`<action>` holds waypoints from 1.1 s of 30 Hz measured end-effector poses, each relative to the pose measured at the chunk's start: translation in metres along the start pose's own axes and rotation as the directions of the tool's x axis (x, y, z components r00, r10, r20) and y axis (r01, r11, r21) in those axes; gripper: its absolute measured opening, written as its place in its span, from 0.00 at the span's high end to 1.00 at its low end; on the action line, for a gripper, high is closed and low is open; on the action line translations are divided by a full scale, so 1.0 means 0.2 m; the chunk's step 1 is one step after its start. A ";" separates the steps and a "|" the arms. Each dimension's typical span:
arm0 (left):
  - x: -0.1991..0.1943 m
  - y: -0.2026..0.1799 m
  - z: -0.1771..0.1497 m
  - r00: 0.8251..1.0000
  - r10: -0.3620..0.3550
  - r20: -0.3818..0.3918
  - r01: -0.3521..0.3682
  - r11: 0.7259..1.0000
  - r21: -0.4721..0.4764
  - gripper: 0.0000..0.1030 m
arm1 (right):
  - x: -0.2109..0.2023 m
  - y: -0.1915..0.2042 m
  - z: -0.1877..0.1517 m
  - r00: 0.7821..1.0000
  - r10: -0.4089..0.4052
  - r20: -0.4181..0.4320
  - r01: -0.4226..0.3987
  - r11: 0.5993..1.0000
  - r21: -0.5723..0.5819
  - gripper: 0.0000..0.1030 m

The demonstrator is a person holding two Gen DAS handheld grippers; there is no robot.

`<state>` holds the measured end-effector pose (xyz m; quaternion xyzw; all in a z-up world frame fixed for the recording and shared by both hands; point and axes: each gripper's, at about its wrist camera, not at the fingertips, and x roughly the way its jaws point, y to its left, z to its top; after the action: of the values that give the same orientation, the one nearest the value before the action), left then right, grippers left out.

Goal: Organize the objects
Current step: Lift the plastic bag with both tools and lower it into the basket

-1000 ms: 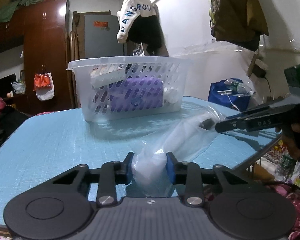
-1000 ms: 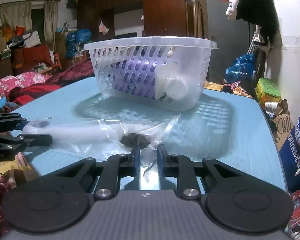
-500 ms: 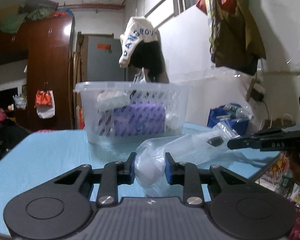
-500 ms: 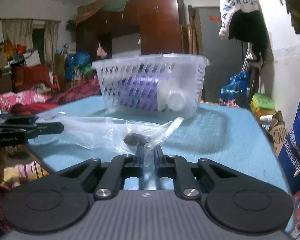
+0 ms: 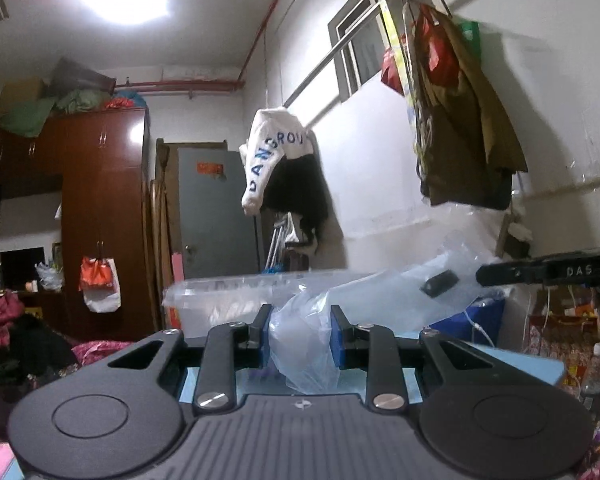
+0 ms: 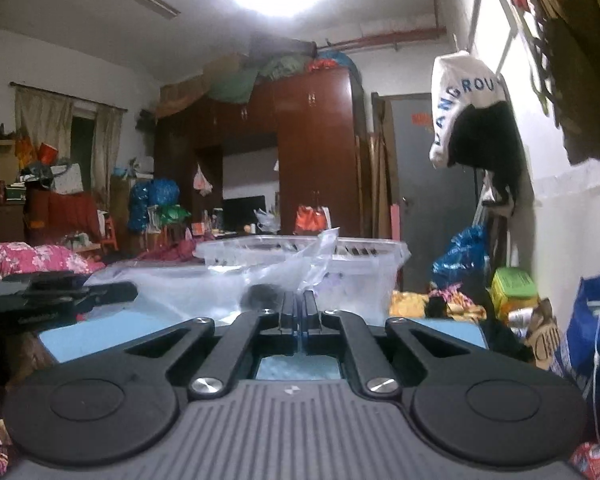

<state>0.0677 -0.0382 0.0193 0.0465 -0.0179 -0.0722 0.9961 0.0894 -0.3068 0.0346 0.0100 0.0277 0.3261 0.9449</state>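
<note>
Plastic bag (image 5: 308,344), unlabelled, is clamped at one end by the left gripper (image 5: 300,338) and pinched by the nearly closed, "DAS"-marked right gripper (image 6: 300,312) before the basket (image 6: 364,250).

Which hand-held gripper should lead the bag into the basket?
Probably left. The left hand-held gripper clamps the bulky end of the plastic bag, facing the basket. The right hand-held gripper only pinches a thin edge.

Each gripper (image 5: 299,334) (image 6: 299,316) is matte black with ribbed grey housing, silver screws and blue finger pads (image 5: 336,338) (one side is lettered "DAS").
</note>
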 end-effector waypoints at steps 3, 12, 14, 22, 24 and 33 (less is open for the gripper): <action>0.05 0.01 0.05 1.000 0.003 0.012 -0.003 1.000 0.031 0.69 | 0.06 -0.01 0.02 1.000 0.008 0.008 -0.008 1.000 0.002 0.98; 0.34 0.09 0.38 0.999 0.006 0.046 -0.010 0.996 0.088 0.69 | 0.24 -0.09 0.24 0.999 -0.021 0.042 0.021 1.000 0.001 0.98; 0.45 0.11 0.42 1.000 -0.006 0.018 0.004 0.996 0.094 0.69 | 0.32 -0.12 0.28 1.000 -0.016 0.019 0.015 1.000 0.027 0.98; 0.86 0.28 0.38 0.983 -0.008 -0.182 0.018 0.998 0.057 0.69 | 0.64 -0.21 0.23 0.989 -0.046 -0.142 0.061 0.993 0.102 0.98; 0.92 0.30 0.35 0.974 0.003 -0.227 0.009 0.999 0.049 0.69 | 0.69 -0.23 0.20 0.982 -0.045 -0.183 0.067 0.991 0.113 0.98; 1.06 0.40 0.26 0.928 -0.003 -0.373 -0.009 0.999 -0.031 0.63 | 0.77 -0.23 0.17 0.948 -0.079 -0.308 0.117 0.987 0.107 0.98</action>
<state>0.2858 0.0050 0.0840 0.0434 0.1726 -0.0606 0.9822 0.2406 -0.2487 0.0593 0.0171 0.1927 0.2738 0.9421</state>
